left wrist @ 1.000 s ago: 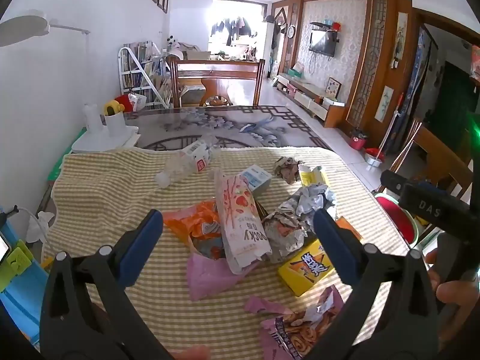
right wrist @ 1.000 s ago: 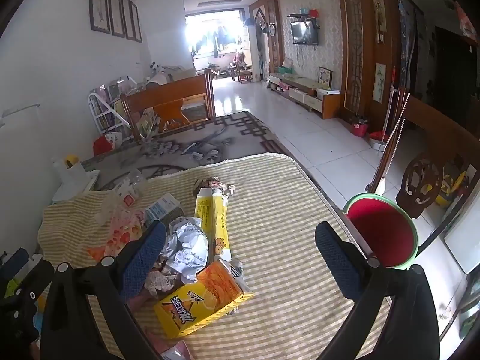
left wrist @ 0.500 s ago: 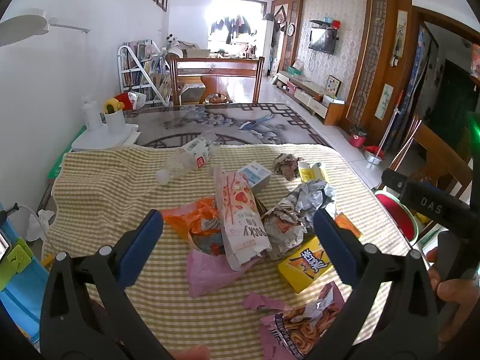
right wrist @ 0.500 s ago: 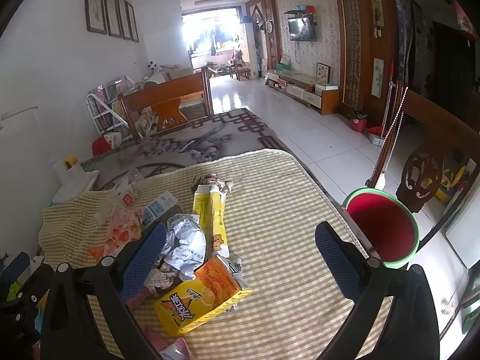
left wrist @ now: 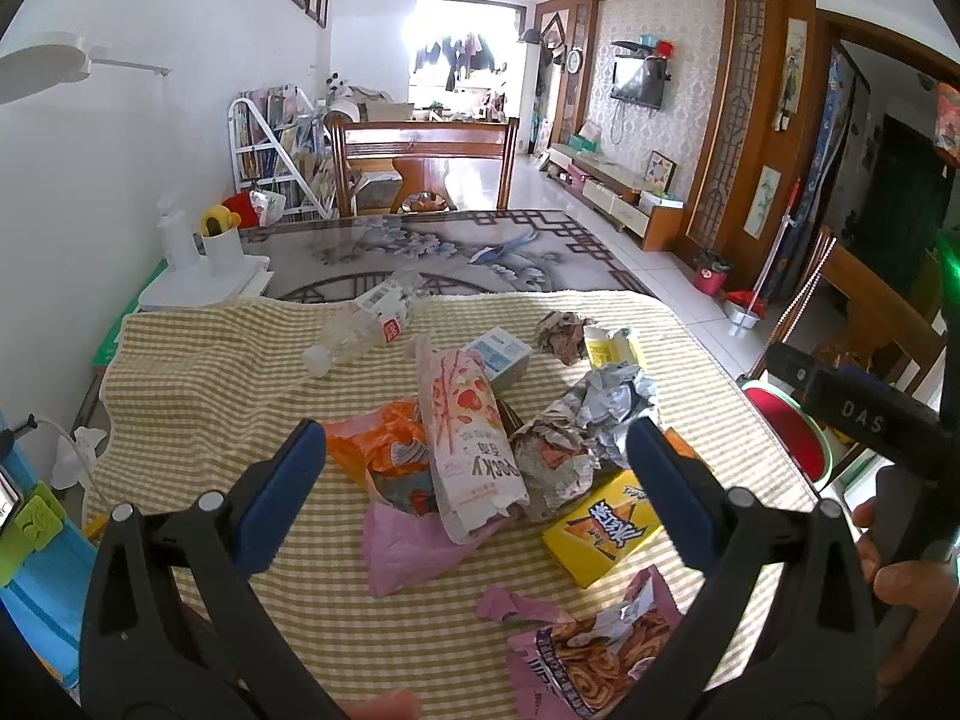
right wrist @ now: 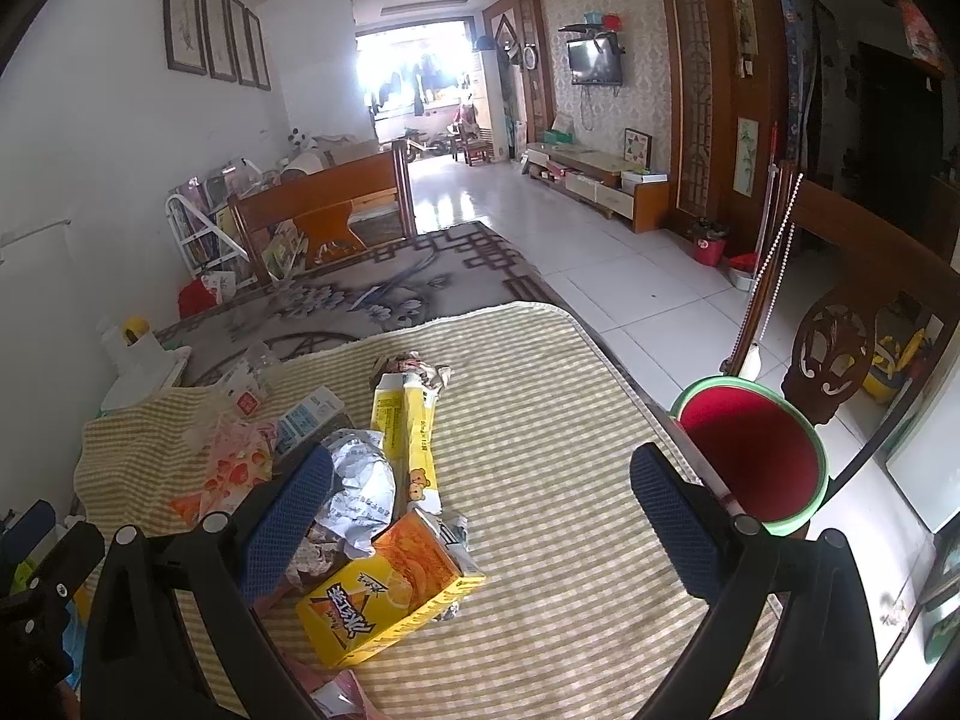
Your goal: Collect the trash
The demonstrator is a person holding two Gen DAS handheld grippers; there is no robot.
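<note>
A heap of trash lies on a checked cloth. In the left wrist view I see a pink Pocky box, an orange bag, crumpled paper, a yellow snack box, a pink plastic bag, a purple snack bag and a clear bottle. My left gripper is open, hovering above the heap. My right gripper is open above the yellow snack box, with crumpled paper and a yellow carton beyond. The right gripper's body shows at the right of the left wrist view.
A red bin with a green rim stands on the floor off the table's right edge, next to a wooden chair. White cups and a tray sit at the far left. A blue item lies at the near left edge.
Both grippers have risen and drawn back slightly, so the heap sits a little lower in each view. Nothing has been grasped.
</note>
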